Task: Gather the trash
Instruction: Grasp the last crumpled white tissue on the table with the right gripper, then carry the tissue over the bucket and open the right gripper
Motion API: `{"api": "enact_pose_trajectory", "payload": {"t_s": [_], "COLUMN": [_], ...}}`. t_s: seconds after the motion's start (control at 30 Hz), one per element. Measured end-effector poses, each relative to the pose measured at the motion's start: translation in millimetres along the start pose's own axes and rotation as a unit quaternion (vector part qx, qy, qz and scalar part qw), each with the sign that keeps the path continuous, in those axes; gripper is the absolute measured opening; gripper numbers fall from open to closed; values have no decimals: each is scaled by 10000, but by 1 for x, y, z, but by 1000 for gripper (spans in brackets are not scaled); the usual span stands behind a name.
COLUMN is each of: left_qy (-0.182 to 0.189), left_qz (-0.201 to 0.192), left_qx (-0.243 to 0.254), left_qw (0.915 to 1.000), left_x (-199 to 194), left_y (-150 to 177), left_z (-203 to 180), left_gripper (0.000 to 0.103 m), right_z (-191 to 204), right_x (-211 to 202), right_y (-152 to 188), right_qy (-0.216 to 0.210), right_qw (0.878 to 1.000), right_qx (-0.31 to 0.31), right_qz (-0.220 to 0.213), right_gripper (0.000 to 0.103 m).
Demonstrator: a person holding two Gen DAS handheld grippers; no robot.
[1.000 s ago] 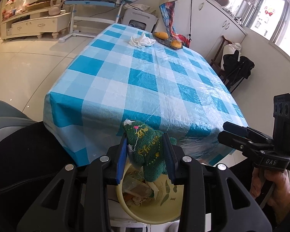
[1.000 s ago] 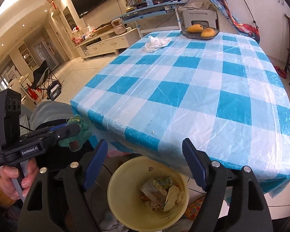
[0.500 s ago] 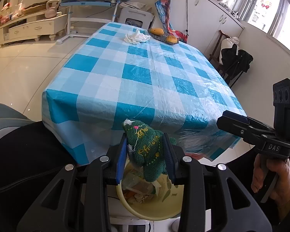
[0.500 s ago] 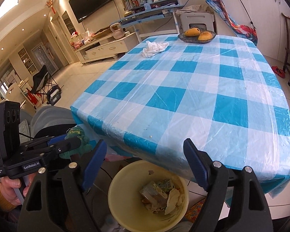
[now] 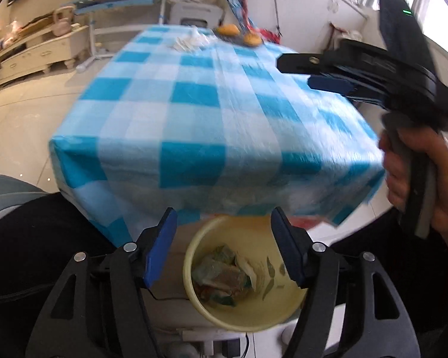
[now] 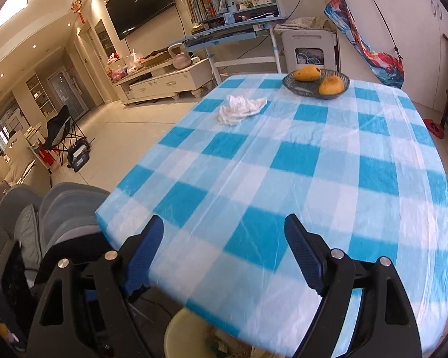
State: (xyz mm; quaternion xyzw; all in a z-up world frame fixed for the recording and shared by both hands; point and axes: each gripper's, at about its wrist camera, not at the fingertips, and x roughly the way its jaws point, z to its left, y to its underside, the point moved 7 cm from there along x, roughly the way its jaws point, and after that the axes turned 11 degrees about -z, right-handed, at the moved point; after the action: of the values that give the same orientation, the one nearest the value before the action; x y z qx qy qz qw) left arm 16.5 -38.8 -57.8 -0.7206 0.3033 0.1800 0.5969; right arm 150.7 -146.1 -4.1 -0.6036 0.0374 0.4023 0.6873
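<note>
My left gripper [image 5: 224,247] is open and empty, just above a pale yellow trash bin [image 5: 194,286] that stands below the near edge of the table. The bin holds crumpled wrappers and other trash [image 5: 224,277]. My right gripper [image 6: 224,253] is open and empty over the near part of the blue checked tablecloth [image 6: 283,164]; it also shows in the left wrist view [image 5: 313,71], held high on the right. A crumpled white tissue [image 6: 240,109] lies on the far part of the table. The bin's rim [image 6: 176,328] shows under the table edge.
A dark bowl [image 6: 340,79] with two mangoes [image 6: 306,73] stands at the table's far end, beyond the tissue. A grey chair [image 6: 59,208] is at the near left corner. A desk, a TV stand and cabinets line the far walls.
My left gripper has opened and the green embroidered cloth it held is gone from its jaws. My right gripper has risen and moved forward over the table.
</note>
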Motion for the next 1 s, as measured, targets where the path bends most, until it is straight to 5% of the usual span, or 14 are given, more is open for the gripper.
{"api": "enact_pose_trajectory", "payload": {"t_s": [0.17,0.43,0.57,0.67,0.83,1.0], "left_qy": [-738,-994,-1022,-1056,-1130,-1245], "left_qz": [-915,-1045,-1041,-1066,-1238,-1543], "left_qx": [-312,-766,-756,-857,-1004,-917], "left_qw": [9926,9866,9864,9850,9807,9759], "left_x": [-20,-21,-20,-18,-24,-37], "left_y": [-29,-40,-40,-42,-43,-44], "left_z": [32,62,63,68,71,65], "left_gripper": [77,78,78,78,78,82], "right_z": [-1,-7,-12,-10,12,42], "right_x": [69,178,204,192,132,33], "right_y": [-56,-87,-77,-75,-57,-2], "right_qy": [333,881,1072,969,369,-299], "right_qw": [9991,9934,9868,9873,9932,9945], "right_qx": [-254,-534,-792,-901,-834,-712], "right_qz": [19,497,921,881,719,709], "right_gripper": [80,78,41,17,16,16]}}
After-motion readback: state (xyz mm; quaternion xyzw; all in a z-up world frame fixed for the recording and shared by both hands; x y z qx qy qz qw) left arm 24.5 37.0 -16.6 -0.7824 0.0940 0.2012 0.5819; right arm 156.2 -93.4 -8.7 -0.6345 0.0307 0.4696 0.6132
